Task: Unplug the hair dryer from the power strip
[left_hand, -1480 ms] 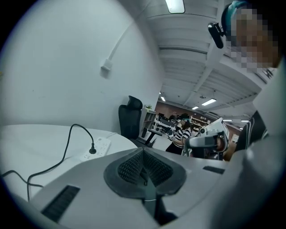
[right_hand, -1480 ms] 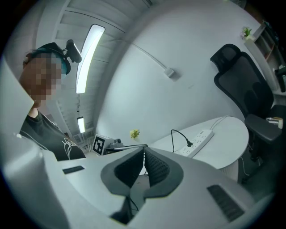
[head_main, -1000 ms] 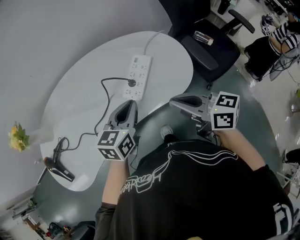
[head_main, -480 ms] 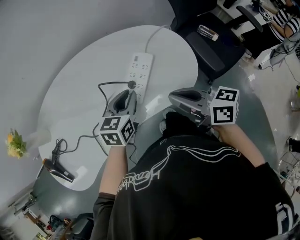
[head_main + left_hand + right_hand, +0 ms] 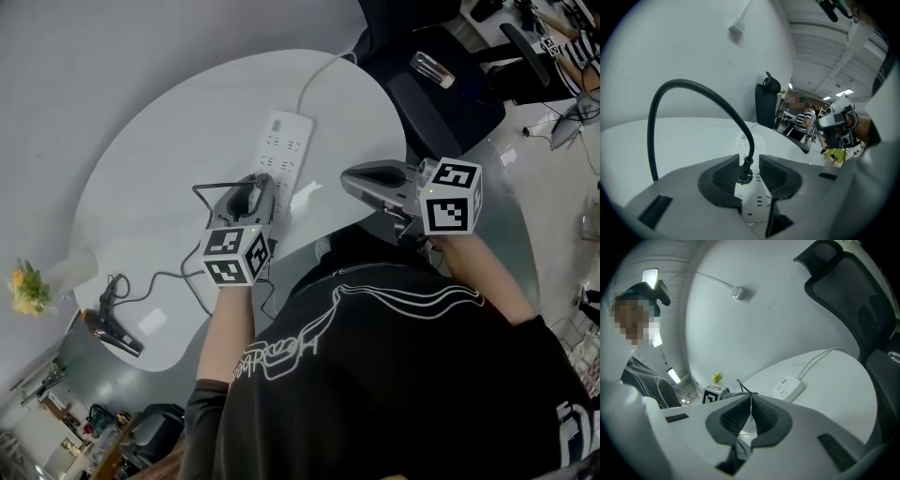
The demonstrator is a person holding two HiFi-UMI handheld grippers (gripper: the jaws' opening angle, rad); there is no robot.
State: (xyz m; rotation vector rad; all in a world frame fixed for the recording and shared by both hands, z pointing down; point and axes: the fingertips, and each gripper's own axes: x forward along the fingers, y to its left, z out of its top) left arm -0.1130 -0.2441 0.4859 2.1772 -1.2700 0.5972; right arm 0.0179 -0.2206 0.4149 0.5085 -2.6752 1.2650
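Observation:
On the white oval table [image 5: 150,159] lies a white power strip [image 5: 287,150] [image 5: 752,199] [image 5: 787,386]. A black plug [image 5: 744,169] stands in it, its cord [image 5: 693,91] arcing up and left. The cord [image 5: 173,277] runs to the black hair dryer [image 5: 111,330] near the table's left end. My left gripper [image 5: 259,182] [image 5: 749,163] hangs over the strip, jaws opening, with the plug between the pads and a gap on each side. My right gripper [image 5: 349,178] [image 5: 751,404] hovers at the table's near edge, right of the strip, shut and empty.
A dark office chair [image 5: 441,108] with a clear bottle [image 5: 434,68] on its seat stands beyond the table's right end. The strip's white cable [image 5: 323,73] runs off the far edge. Yellow flowers [image 5: 25,287] sit left of the table.
My left gripper has moved forward and down onto the power strip and its jaws have opened around the plug. The right gripper has come forward over the table's near edge.

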